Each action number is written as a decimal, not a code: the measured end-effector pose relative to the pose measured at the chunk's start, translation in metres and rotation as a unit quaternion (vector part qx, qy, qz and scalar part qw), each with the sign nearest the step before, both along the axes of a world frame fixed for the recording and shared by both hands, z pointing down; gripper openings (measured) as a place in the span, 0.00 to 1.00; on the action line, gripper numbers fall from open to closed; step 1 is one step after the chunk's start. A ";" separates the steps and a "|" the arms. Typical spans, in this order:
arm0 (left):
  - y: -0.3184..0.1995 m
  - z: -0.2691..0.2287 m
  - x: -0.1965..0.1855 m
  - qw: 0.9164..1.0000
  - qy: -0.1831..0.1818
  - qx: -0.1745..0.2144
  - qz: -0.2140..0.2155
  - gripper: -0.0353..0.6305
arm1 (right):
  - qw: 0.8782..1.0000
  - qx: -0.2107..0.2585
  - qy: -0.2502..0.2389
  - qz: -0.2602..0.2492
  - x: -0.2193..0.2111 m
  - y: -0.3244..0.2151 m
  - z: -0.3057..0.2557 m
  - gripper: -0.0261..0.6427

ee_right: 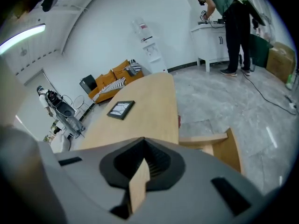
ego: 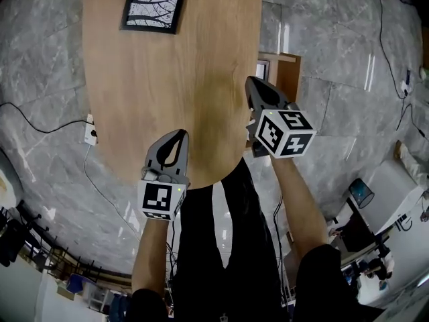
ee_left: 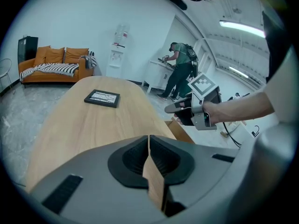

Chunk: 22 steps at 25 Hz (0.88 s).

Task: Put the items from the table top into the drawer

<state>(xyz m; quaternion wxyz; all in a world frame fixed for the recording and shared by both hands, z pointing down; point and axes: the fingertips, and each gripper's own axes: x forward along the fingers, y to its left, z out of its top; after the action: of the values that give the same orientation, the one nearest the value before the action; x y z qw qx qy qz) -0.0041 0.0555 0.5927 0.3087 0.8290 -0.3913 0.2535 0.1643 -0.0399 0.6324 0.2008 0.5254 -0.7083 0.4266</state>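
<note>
A black picture frame (ego: 153,12) lies flat at the far end of the oval wooden table (ego: 167,92); it also shows in the left gripper view (ee_left: 102,98) and the right gripper view (ee_right: 121,109). My left gripper (ego: 179,135) hovers over the table's near end, jaws shut and empty (ee_left: 148,137). My right gripper (ego: 251,81) is raised over the table's right edge, above the open wooden drawer (ego: 283,69), and is shut with nothing in it (ee_right: 144,140). The left gripper view shows the right gripper (ee_left: 168,109) from the side. What the drawer holds is hidden.
The drawer (ee_right: 219,143) juts out from the table's right side over the grey marble floor. A power strip (ego: 90,131) and cables lie on the floor at left. A person (ee_left: 180,69) stands at a white counter far back. An orange sofa (ee_left: 53,62) is against the wall.
</note>
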 end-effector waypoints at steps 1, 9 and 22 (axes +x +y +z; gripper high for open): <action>-0.002 0.000 -0.002 1.000 0.000 0.002 -0.001 0.09 | 1.000 0.002 -0.001 -0.004 -0.007 -0.004 -0.002 0.05; -0.021 -0.001 -0.026 1.000 0.005 0.018 -0.022 0.09 | 0.998 0.009 0.011 -0.066 -0.060 -0.038 -0.004 0.05; -0.033 -0.006 -0.079 0.998 0.007 0.019 -0.059 0.09 | 0.988 -0.005 0.068 -0.140 -0.144 -0.129 0.018 0.20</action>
<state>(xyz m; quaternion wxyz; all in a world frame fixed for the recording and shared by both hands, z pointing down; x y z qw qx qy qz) -0.0833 0.0226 0.5867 0.3099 0.8122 -0.4418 0.2214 0.0204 -0.1692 0.6500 0.3083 0.4480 -0.7575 0.3611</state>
